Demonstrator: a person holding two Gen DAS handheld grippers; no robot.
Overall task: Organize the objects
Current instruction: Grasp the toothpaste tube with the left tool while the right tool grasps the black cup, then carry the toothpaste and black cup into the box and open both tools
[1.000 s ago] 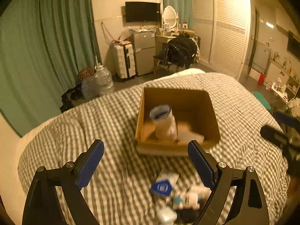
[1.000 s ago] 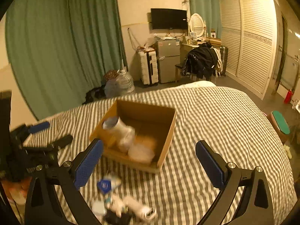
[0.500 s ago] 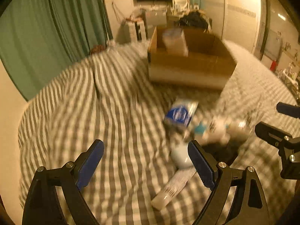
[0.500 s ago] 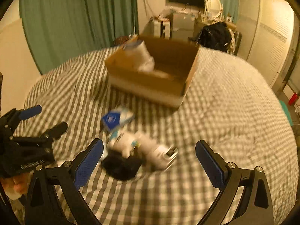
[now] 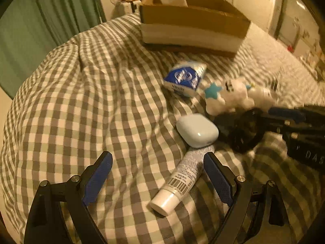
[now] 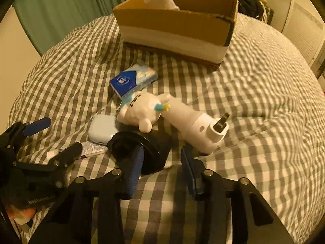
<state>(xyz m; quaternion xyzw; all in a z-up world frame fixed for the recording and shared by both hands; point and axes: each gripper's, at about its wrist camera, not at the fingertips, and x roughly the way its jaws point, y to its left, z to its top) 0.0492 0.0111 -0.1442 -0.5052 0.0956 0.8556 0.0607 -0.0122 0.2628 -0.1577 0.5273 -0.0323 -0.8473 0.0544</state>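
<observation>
A pile of small things lies on the checked bed: a blue tissue pack [image 5: 185,78] [image 6: 133,79], a white plush toy [image 5: 228,95] [image 6: 142,107], a white earbud case [image 5: 197,130] [image 6: 101,129], a white tube [image 5: 179,180] [image 6: 81,149], a black round cup [image 6: 140,150] [image 5: 243,130] and a white bottle-like device [image 6: 197,128]. My left gripper [image 5: 157,172] is open, its jaws on either side of the tube. My right gripper [image 6: 161,162] has its jaws narrowed around the black cup's side. I cannot tell whether they grip it.
An open cardboard box [image 5: 193,26] [image 6: 176,24] stands on the bed beyond the pile, with a pale roll inside. Green curtains [image 5: 50,16] hang at the left. Bare checked bedding [image 6: 264,101] spreads to the right.
Both grippers have dropped low and forward over the pile. The right gripper's jaws have narrowed from wide open to around the black cup. The left stays open.
</observation>
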